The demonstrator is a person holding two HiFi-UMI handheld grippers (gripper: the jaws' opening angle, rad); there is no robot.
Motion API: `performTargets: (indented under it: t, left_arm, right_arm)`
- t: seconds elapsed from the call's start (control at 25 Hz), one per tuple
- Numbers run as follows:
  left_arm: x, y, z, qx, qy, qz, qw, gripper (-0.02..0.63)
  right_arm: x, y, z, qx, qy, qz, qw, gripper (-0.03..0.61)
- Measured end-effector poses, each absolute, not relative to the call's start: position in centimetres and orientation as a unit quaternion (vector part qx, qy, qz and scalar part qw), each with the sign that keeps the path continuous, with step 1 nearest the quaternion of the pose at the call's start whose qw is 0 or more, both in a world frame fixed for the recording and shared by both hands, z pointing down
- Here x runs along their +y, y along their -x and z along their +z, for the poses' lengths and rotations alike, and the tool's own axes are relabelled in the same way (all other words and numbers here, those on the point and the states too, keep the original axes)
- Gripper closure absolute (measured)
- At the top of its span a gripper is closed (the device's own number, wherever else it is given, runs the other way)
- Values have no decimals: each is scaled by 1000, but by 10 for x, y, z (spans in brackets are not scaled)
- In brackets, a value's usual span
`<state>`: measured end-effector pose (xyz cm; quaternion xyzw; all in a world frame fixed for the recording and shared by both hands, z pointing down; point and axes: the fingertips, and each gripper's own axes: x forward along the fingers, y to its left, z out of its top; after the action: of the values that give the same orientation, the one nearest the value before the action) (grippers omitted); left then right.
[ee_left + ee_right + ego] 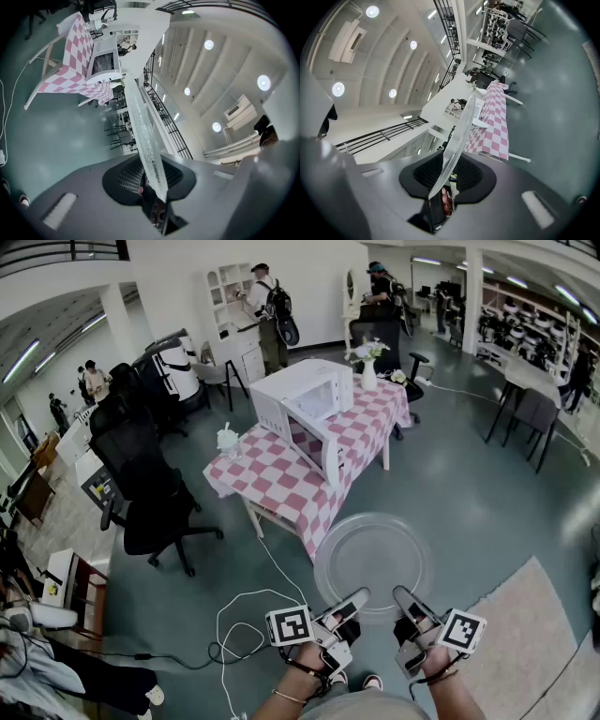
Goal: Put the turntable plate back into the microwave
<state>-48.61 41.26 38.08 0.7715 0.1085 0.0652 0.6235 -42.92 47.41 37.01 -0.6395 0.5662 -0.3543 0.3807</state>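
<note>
Between the jaws of the left gripper (351, 606) sits the near edge of the glass turntable plate (373, 557), squeezed tight. The right gripper (407, 602) squeezes the same edge just to its right. The left hand (314, 658) and the right hand (433, 662) reach forward, level, side by side, holding the plate flat over the floor (487, 512). Far ahead, the microwave (305, 401) stands on the checked table (267, 479).

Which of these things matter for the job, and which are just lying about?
For the job:
- glass turntable plate, gripped by left tool and right tool
- microwave, door open

Lying about:
- flower vase
- black office chair
- white floor cable
</note>
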Motion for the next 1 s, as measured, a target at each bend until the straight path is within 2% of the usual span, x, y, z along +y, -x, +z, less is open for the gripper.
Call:
performTargets:
  t: [0.16,1.0]
  left_arm:
    - [412,479,368,137,-794,46,590,557]
    - [357,472,380,163,-803,73,568,557]
  right_arm:
    - [474,427,362,572,637,-349,382,502]
    - [427,423,370,557,653,-330,393,503]
